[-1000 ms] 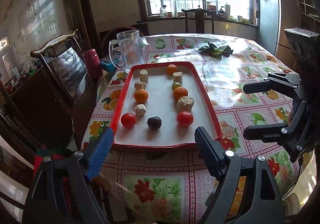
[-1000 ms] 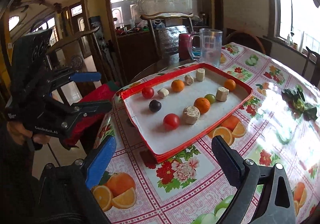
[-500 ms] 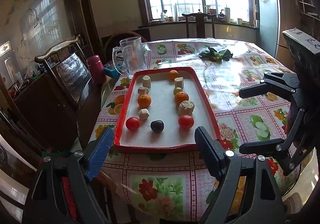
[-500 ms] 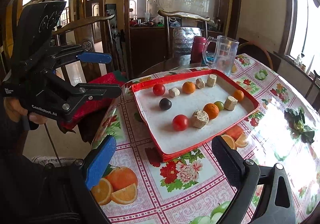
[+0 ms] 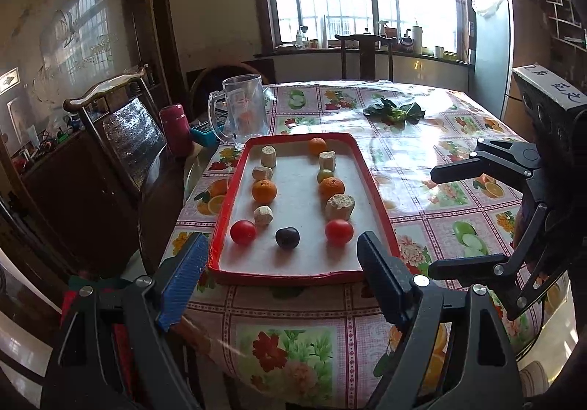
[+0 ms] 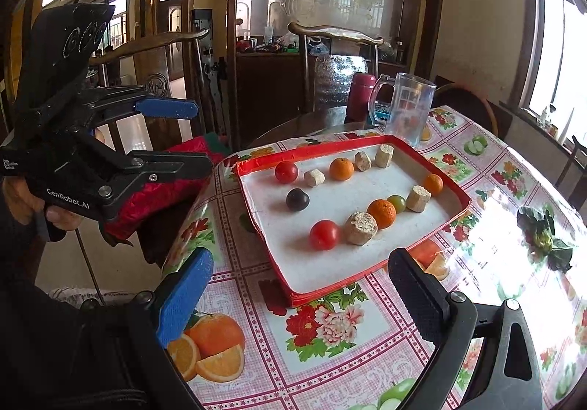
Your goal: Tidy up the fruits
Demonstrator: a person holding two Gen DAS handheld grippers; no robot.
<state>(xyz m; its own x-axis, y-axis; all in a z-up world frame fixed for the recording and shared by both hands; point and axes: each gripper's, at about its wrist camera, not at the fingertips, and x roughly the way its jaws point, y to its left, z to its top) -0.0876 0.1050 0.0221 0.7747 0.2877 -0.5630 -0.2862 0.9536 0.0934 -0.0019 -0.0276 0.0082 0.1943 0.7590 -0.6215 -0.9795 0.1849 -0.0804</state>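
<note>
A red tray [image 5: 219, 223] [image 6: 312, 149] with a white floor lies on the flowered tablecloth. Two rows of fruit and beige chunks run along it. The left row holds a tomato [image 5: 243, 232] and an orange [image 5: 264, 190]. The right row holds a tomato [image 5: 339, 232] [image 6: 324, 234], an orange [image 5: 331, 189], a green fruit [image 5: 324, 175] and a far orange [image 5: 317, 146]. A dark plum [image 5: 287, 237] [image 6: 297, 199] sits between the rows. My left gripper [image 5: 282, 285] [image 6: 201, 137] hovers open before the tray's near end. My right gripper [image 6: 301, 296] [image 5: 432, 222] is open and empty beside the tray.
A clear glass mug [image 5: 244, 109] and a maroon flask [image 5: 175, 129] stand beyond the tray's far left corner. Leafy greens [image 5: 396, 113] lie further back on the table. Wooden chairs [image 5: 121, 116] flank the left table edge. A hand [image 6: 22, 201] holds the left gripper.
Both grippers have drawn back and risen a little, so the tray looks smaller and further off. Both stay open. No fruit has moved.
</note>
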